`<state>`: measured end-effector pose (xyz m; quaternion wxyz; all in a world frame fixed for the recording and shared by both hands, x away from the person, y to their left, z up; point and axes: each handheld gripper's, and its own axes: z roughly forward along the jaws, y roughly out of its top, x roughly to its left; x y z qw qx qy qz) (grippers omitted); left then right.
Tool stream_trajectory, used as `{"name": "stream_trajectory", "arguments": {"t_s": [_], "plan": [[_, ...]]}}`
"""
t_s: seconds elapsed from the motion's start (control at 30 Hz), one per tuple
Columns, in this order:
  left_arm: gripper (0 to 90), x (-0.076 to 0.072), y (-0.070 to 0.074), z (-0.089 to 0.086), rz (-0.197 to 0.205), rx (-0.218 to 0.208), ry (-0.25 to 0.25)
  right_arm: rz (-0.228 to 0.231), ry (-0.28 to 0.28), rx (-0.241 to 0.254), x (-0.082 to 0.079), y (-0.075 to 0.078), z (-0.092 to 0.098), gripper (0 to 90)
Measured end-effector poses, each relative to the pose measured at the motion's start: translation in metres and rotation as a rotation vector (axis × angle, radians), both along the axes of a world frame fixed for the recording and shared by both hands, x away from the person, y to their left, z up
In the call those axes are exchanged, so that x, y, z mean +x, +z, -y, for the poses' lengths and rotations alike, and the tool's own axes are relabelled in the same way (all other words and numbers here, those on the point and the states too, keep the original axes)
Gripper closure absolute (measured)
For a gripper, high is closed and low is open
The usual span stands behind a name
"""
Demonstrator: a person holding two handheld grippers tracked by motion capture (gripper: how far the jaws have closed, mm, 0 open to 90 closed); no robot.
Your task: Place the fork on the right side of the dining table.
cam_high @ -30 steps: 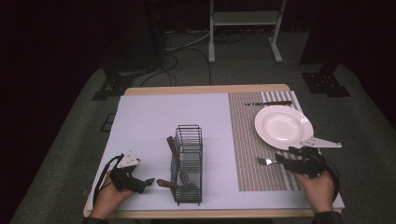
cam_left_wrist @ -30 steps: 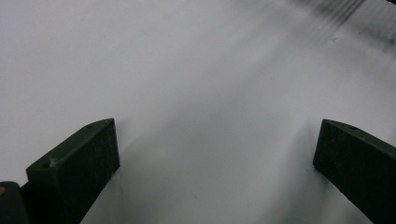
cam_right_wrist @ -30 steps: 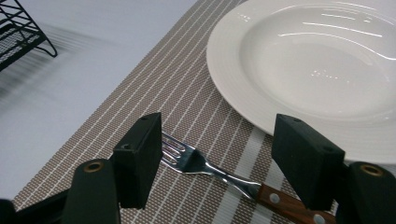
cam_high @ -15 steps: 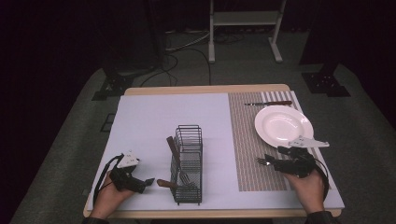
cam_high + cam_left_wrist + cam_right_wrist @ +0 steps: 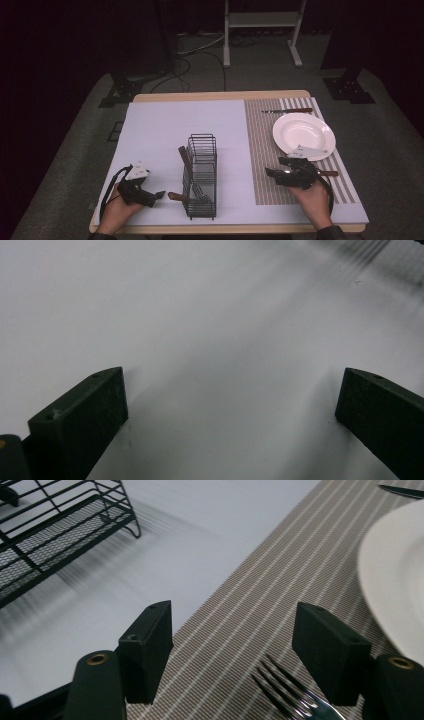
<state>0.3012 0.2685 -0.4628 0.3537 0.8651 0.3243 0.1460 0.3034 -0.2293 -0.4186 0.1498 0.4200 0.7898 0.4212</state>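
Table [image 5: 220,97] w/ white sheet [image 5: 165,130] on the left and striped placemat [image 5: 260,150] on the right. Wire caddy [image 5: 201,175] sits mid-sheet, near front edge; it has wood-handled utensils in it, one handle sticking up-left, another poking out low toward our left gripper [image 5: 157,195]. White plate [image 5: 303,133] is on the mat, knife [image 5: 287,110] beyond its far side, parallel to the table's back edge.

Status as we read it: place setting partly laid. Plate + knife down, and fork [image 5: 287,695] is now flat on the mat just in front of the plate, wood handle pointing right. So fork step looks done. Left to do, prob: pull the remaining utensils from the caddy and lay them by the plate. Can't tell exactly what pieces are in there.

Right gripper [image 5: 272,172]: jaws stand apart, nothing pinched. In the right gripper view the fork tines lie on the mat between/under the jaws, closer to the right-hand one, pads not pressing on it. Jaws have just been opening a bit further.

Left gripper: jaws wide apart over bare sheet, nothing between, resting left of the caddy.
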Motion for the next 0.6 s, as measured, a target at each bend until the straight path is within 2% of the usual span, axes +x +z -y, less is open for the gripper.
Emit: {"name": "stream_trajectory", "arguments": {"t_s": [0.6], "plan": [[0.0,0.0,0.0,0.0,0.0,0.0,0.0,-0.009,0.114,-0.017,0.003,-0.006,-0.044,29.4]]}}
